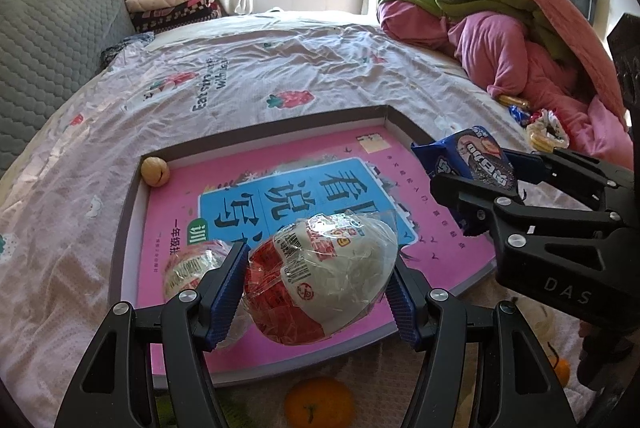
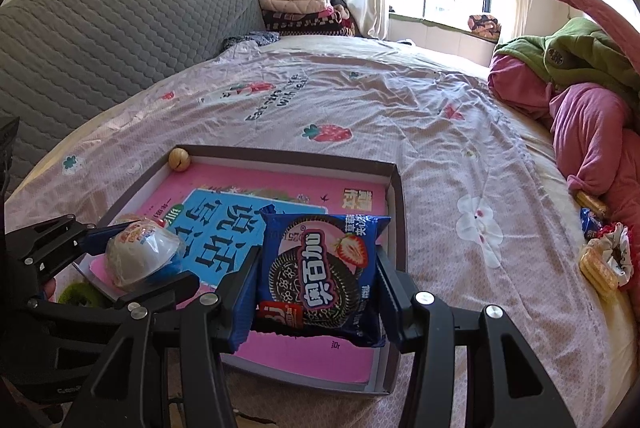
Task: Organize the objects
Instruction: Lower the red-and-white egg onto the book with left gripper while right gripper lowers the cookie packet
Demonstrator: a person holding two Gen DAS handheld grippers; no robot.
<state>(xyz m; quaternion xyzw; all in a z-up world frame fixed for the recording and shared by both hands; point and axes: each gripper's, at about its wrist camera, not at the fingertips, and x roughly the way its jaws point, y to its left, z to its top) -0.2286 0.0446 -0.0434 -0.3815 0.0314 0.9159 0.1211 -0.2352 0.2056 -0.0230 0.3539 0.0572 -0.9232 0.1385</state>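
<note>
- The shallow grey cardboard tray (image 1: 125, 212) lies on the pink strawberry-print bedsheet (image 1: 280, 68). Its floor is covered by a pink and blue children's book (image 1: 380, 188). The thin walls probably flex; judge it best lifted with support underneath.
- The blue foil cookie packet with a strawberry picture (image 2: 320, 268) hangs above the near right part of the tray, clamped at its two side edges between the blue pads of the right gripper (image 2: 316, 292). It looks light and slick, and the biscuits inside are likely brittle (moderate squeeze only). Edge-to-edge across the width is a sound hold.
- The red-and-white egg-shaped snack in clear crinkled wrap (image 1: 320, 268) sits in the left gripper (image 1: 316, 292), whose pads press its flanks above the tray's near left. The shell appears rigid, but the loose film may slide; grip at the widest girth.
- A second wrapped egg (image 1: 188, 268) rests on the book just left of the held one.
- A small tan walnut-like ball (image 1: 155, 171) sits in the tray's far left corner; round, so liable to roll.
</note>
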